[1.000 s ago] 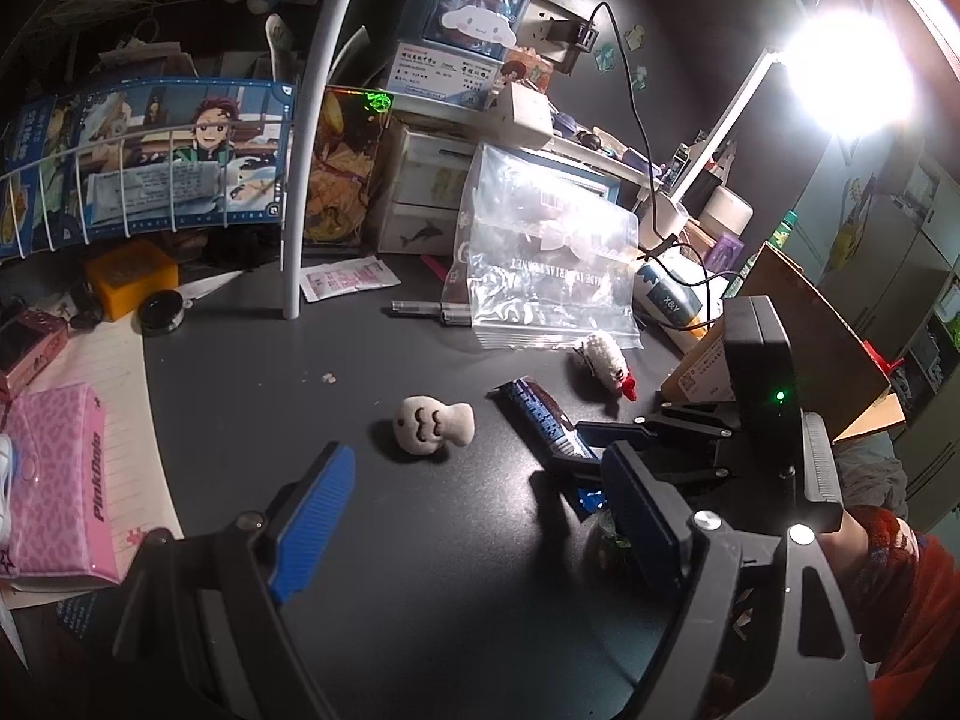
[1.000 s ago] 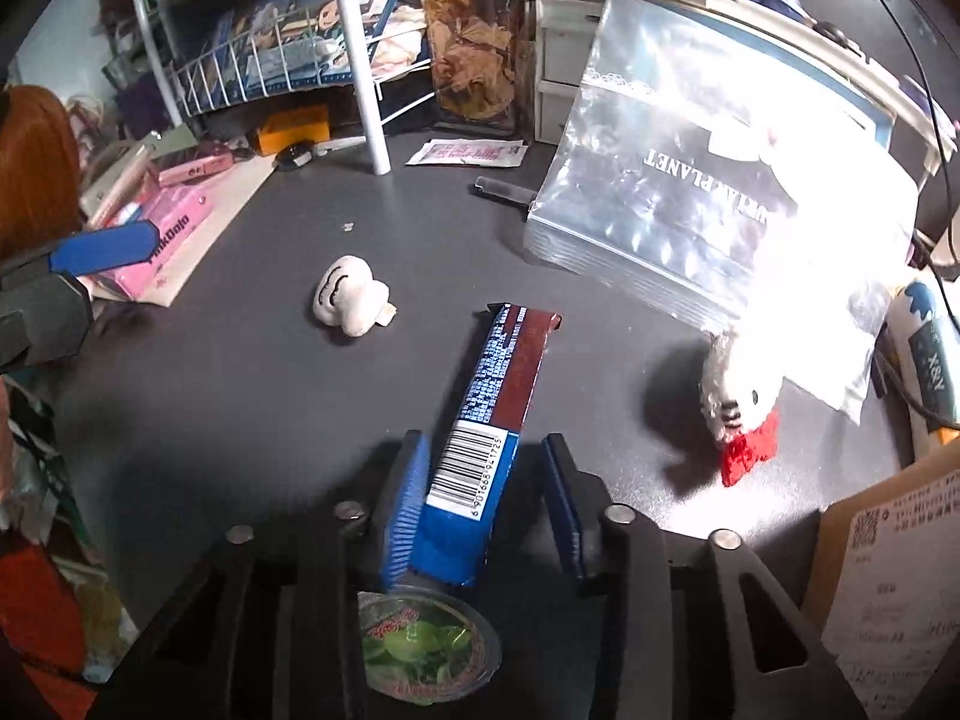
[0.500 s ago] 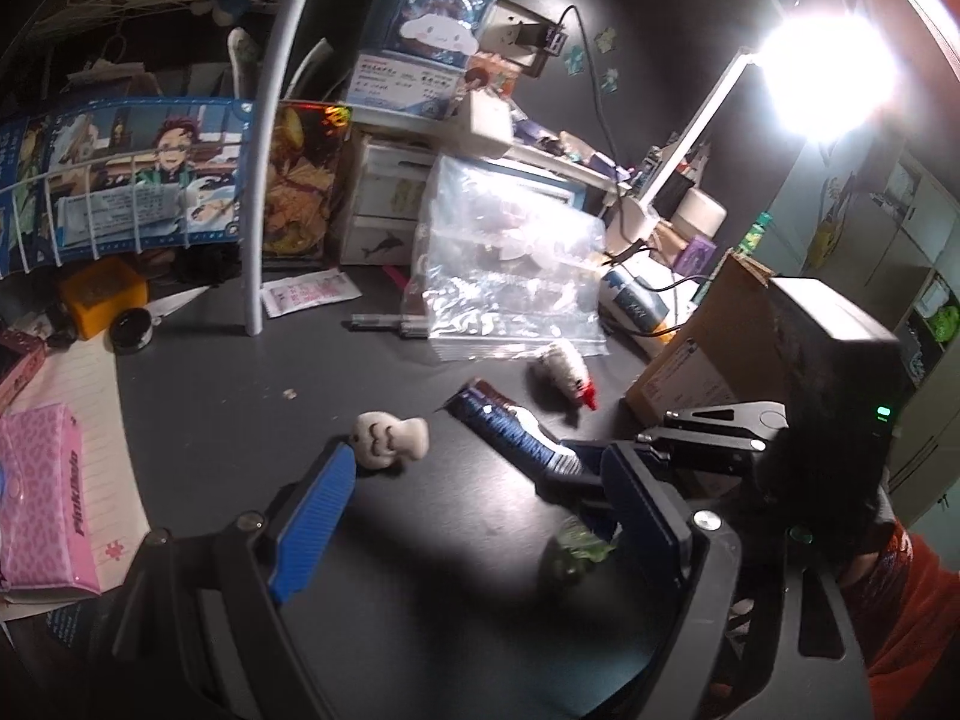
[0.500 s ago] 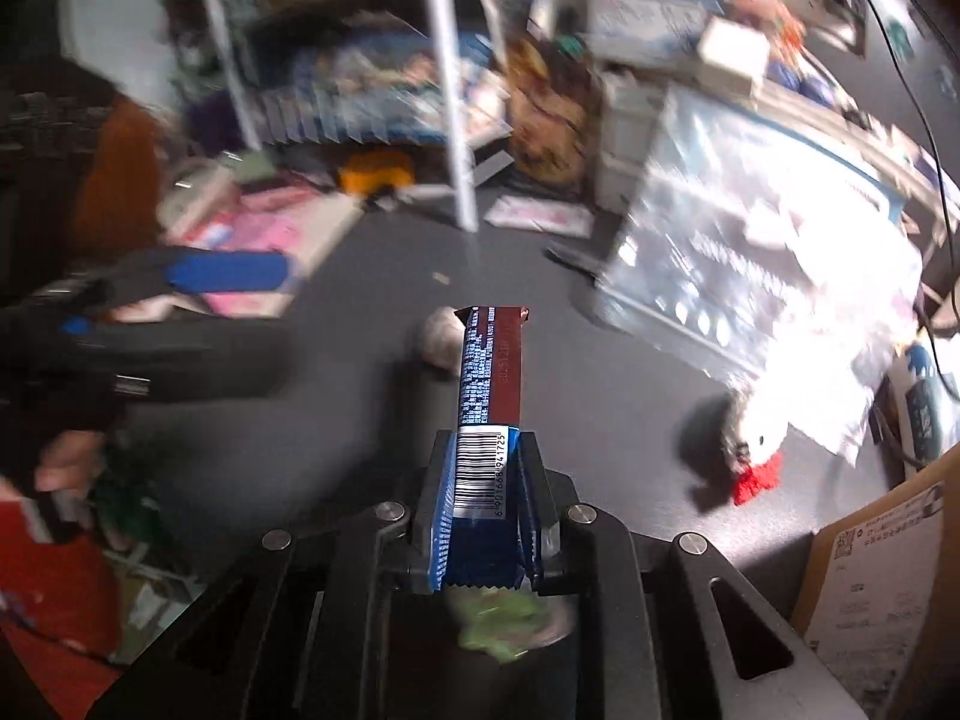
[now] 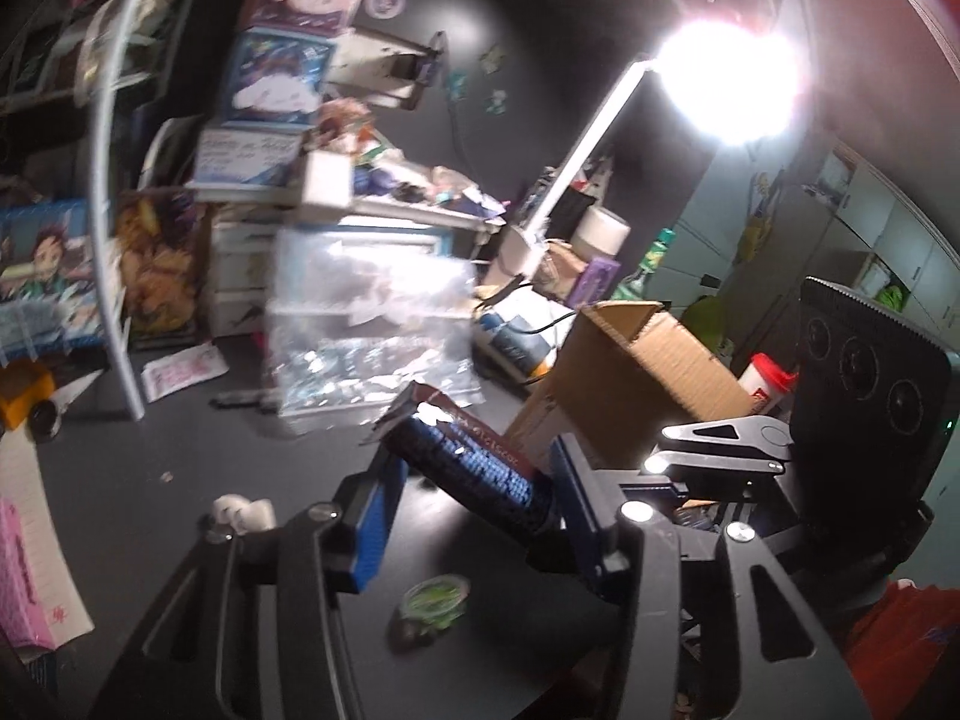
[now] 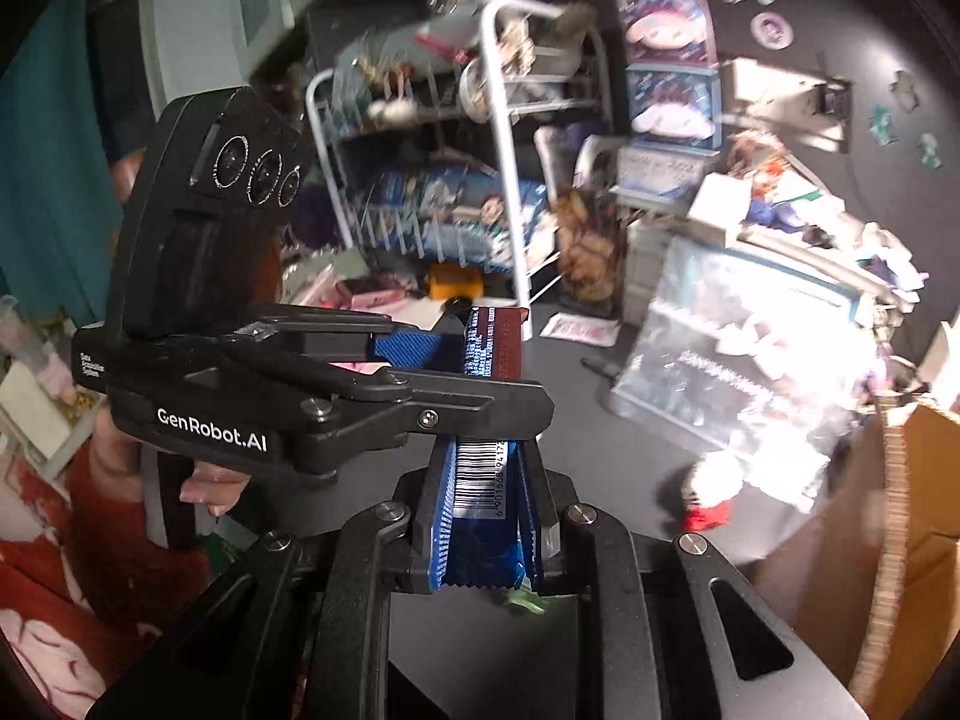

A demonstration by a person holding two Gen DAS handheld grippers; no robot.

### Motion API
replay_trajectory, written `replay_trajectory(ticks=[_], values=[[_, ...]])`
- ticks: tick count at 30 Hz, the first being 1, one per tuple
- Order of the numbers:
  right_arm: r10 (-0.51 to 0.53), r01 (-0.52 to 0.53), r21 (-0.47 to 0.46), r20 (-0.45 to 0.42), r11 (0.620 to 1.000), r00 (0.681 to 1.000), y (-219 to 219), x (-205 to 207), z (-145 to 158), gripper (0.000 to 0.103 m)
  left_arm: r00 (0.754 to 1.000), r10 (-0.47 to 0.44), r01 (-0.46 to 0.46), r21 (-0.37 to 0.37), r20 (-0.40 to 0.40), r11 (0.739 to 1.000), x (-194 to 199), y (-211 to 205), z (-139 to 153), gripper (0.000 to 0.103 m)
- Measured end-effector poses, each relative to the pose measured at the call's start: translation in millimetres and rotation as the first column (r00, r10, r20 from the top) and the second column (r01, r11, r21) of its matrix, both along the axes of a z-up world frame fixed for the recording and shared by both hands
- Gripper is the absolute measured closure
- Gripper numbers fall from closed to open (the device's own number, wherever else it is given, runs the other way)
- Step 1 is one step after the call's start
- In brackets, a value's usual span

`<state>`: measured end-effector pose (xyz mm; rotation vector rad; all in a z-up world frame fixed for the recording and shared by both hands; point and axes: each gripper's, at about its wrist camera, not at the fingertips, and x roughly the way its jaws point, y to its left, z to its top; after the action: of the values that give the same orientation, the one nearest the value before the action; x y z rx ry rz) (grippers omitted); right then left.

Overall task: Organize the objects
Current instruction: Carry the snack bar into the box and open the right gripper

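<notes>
Half a second ago the snack bar (image 5: 462, 450) was only just leaving the dark desk (image 5: 180, 456); now it is well up in the air, and the left gripper (image 5: 477, 480) has come in around its free end. The left fingers stand apart, one on each side of the bar, with the bar closer to the finger at 3 o'clock; I cannot tell whether it touches. The right gripper (image 6: 485, 510) stays clamped on the barcode end of the wrapper, so the bar hangs between both tools. This looks like a handover or a two-handed carry, not yet a placing

In the left wrist view, going across the desk: a pink tissue pack (image 5: 18, 588) at 8 o'clock, a small white fish plush (image 5: 243, 513) just beside the left finger, a green jelly cup (image 5: 435, 597) at 6 o'clock under the tool, a clear zip bag (image 5: 366, 324) at 11 o'clock, then an open cardboard box (image 5: 636, 372) at 2 o'clock – a likely place for the bar. A desk lamp (image 5: 726, 72) glares at 1 o'clock. The room is crowded and dim, with much of it blurred by motion
</notes>
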<state>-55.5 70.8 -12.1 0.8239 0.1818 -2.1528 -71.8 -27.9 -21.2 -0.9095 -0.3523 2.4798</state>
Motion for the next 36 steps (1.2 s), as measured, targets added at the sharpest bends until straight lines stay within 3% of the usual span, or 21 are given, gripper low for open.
replay_trajectory(ticks=[7, 12, 19, 24, 30, 36], values=[[-0.084, 0.083, -0.036, -0.034, 0.996, 0.996, 71.9, -4.5, 21.9, 0.089, 0.995, -0.093, 0.091, -0.038, -0.037, 0.995, -26.2, 69.2, 28.1, 0.066], [-0.143, 0.142, -0.059, -0.005, 0.988, 0.99, 121.5, -14.1, 23.4, 0.089, 0.987, -0.16, 0.158, -0.075, -0.02, 0.984, -53.1, 121.8, 33.7, 0.068], [-0.11, 0.129, -0.193, 0.102, 0.973, 0.989, 168.1, -26.5, 30.5, 0.089, 0.977, -0.213, 0.212, -0.098, 0.002, 0.972, -72.0, 161.5, 42.6, 0.07], [-0.061, 0.085, -0.255, 0.101, 0.963, 0.993, 174.0, -26.2, 42.5, 0.089, 0.98, -0.2, 0.196, -0.116, -0.024, 0.974, -66.2, 164.0, 59.7, 0.07], [-0.084, 0.096, -0.227, 0.065, 0.969, 0.994, 183.4, -19.6, 51.8, 0.089, 0.978, -0.206, 0.199, -0.144, -0.04, 0.969, -66.2, 178.5, 70.2, 0.07], [-0.135, 0.155, -0.168, 0.12, 0.974, 0.983, 200.0, -20.2, 30.1, 0.089, 0.967, -0.25, 0.253, -0.138, 0.04, 0.958, -81.3, 200.2, 42.4, 0.07]])
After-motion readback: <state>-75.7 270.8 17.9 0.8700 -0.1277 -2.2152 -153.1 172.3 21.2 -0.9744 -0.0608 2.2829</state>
